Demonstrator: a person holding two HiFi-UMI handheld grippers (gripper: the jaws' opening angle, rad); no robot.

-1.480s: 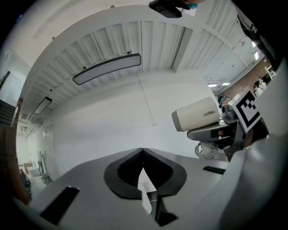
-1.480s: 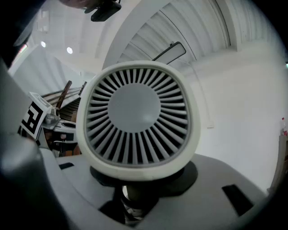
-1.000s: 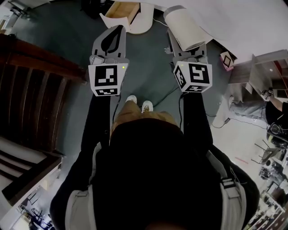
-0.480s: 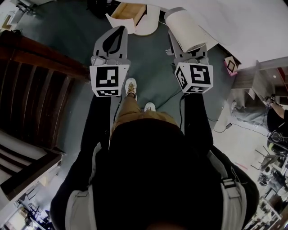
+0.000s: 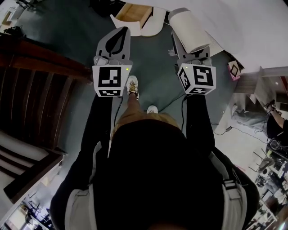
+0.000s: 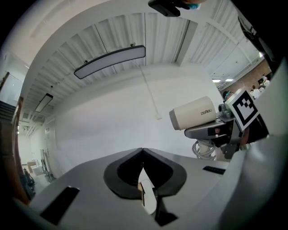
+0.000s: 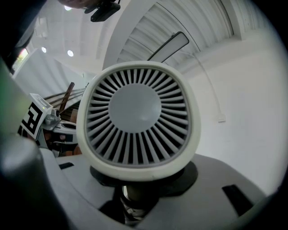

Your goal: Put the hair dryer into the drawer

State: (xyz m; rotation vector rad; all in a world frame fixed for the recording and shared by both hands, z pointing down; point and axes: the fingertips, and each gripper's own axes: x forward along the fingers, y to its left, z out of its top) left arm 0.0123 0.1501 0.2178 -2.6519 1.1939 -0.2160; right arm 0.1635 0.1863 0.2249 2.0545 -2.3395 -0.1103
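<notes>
A cream hair dryer [image 5: 189, 29] sits in my right gripper [image 5: 181, 44], whose jaws are shut on its handle below the barrel. The right gripper view is filled by its round rear grille [image 7: 137, 119], with the handle going down between the jaws of the right gripper [image 7: 134, 197]. My left gripper [image 5: 120, 35] is held level beside it, its jaws closed tip to tip on nothing. The left gripper view shows the left gripper [image 6: 143, 155] and, off to the right, the hair dryer [image 6: 193, 112]. The open drawer [image 5: 133, 13], wooden inside with a white front, lies ahead on the floor side.
A dark wooden staircase [image 5: 31, 90] runs along the left. The person's shoes [image 5: 131, 85] stand on grey carpet, with a cable [image 5: 166, 99] trailing across it. A small pink marker cube [image 5: 235, 69] and a desk [image 5: 265, 76] are on the right. A white wall is ahead.
Both grippers have moved forward together with the person's step. One foot has come forward, and the open drawer has shifted right in the head view. The grip on the dryer is unchanged.
</notes>
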